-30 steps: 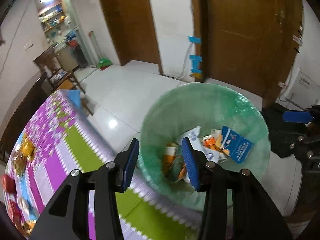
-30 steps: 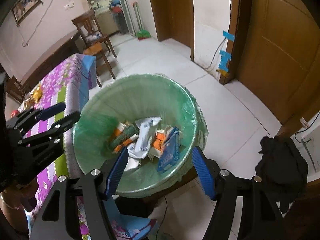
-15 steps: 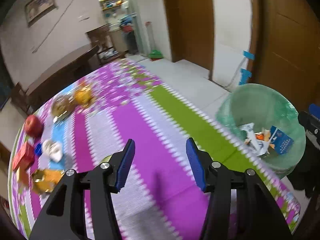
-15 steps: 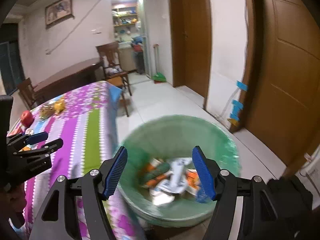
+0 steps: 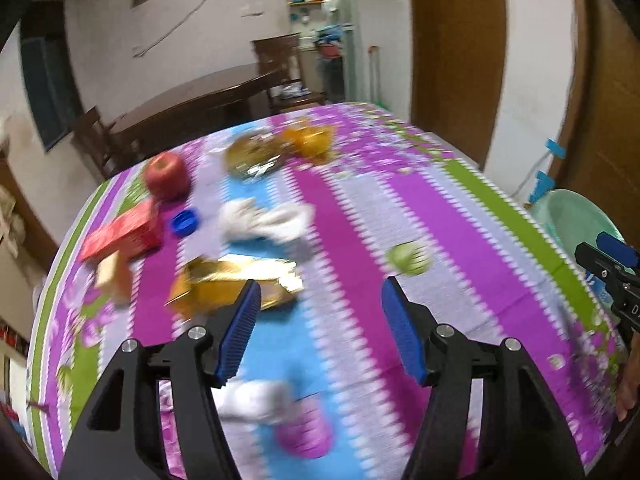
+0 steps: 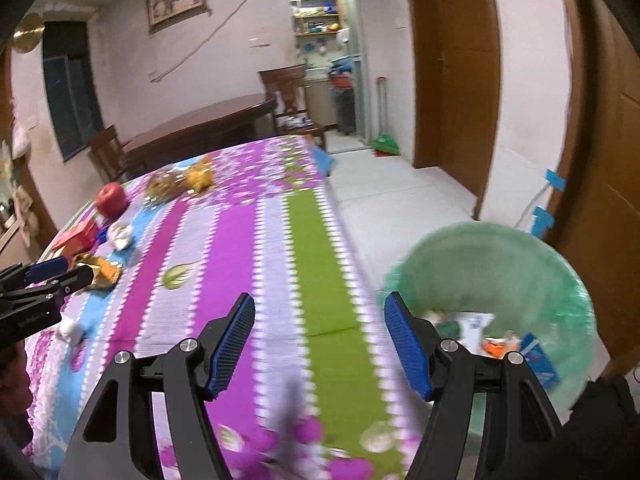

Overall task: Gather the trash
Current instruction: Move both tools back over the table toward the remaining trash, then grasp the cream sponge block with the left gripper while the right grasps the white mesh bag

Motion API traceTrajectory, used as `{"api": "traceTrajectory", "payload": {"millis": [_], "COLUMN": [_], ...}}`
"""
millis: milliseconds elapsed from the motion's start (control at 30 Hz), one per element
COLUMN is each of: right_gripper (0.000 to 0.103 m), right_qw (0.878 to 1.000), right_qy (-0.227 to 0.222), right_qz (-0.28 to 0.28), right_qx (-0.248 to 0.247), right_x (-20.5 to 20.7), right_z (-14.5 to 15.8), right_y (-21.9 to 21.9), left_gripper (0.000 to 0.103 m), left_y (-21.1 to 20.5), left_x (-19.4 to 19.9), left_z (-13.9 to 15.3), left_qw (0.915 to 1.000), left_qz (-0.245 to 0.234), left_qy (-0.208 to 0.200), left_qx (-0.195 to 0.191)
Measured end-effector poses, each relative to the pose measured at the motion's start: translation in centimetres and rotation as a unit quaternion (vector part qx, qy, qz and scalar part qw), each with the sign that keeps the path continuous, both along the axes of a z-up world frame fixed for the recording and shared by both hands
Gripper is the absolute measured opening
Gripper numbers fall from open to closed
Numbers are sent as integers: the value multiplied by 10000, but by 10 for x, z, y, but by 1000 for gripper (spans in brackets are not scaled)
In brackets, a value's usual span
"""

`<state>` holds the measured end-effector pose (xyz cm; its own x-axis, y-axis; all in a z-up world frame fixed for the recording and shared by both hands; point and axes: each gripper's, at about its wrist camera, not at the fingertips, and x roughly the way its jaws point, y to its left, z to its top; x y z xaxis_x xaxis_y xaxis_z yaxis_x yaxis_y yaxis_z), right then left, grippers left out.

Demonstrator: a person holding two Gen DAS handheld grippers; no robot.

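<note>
My left gripper (image 5: pixel 320 328) is open and empty above the striped tablecloth (image 5: pixel 352 216). Just ahead of it lie a gold foil wrapper (image 5: pixel 232 284), a crumpled white tissue (image 5: pixel 268 220) and a white wad (image 5: pixel 256 400) near its left finger. My right gripper (image 6: pixel 320 344) is open and empty over the table's right edge. The green-lined trash bin (image 6: pixel 496 280) holds several wrappers and stands right of it on the floor; its rim also shows in the left wrist view (image 5: pixel 572 212).
On the table are a red apple (image 5: pixel 166 176), a red box (image 5: pixel 124 236), a blue cap (image 5: pixel 184 222), a green printed leaf (image 5: pixel 408 258) and shiny snack bags (image 5: pixel 276 148). A dark dining table and chairs (image 6: pixel 200 128) stand behind. Brown doors (image 6: pixel 456 64) are right.
Both grippers have swung left, away from the trash bin and over the table. The left one now faces the scattered litter; the bin has slid to the right edge of both views.
</note>
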<state>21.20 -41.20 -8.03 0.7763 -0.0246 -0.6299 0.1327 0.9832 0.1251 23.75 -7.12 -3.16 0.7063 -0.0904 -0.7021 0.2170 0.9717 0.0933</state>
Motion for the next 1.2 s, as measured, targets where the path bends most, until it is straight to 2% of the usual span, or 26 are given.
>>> {"api": "traceTrajectory", "payload": {"millis": [167,333,433,533,867,1000,1200], "right_gripper": [69,69,68,68,68,68,68], "right_qw": [9991,9956,9910,9859,9687,9581,9515], "right_qy": [27,66,114,153,190,92,70], "right_qz": [414,930,1333,1662,2473,2846,3063], "right_qx": [2,-45,-85,-94,-143,-303,-276], "right_x": [20,34,45,53,64,70,89], "right_z": [-1,-3,-6,-9,-10,-5,3], "right_y": [40,80,109,132,183,203,219], "left_gripper": [61,61,61,61,62,65,65], "left_y": [59,125,153,173,199,202,198], "left_x": [0,-4,0,8,18,23,25], "left_z": [-2,0,-4,-8,-16,-21,-19], "left_qw": [9984,9928,9903,9889,9886,9885,9899], "left_qz": [558,1161,1314,1408,1445,1435,1344], "left_qy": [40,58,207,310,356,425,403], "left_qx": [-102,-281,-397,-350,-214,-201,-176]}}
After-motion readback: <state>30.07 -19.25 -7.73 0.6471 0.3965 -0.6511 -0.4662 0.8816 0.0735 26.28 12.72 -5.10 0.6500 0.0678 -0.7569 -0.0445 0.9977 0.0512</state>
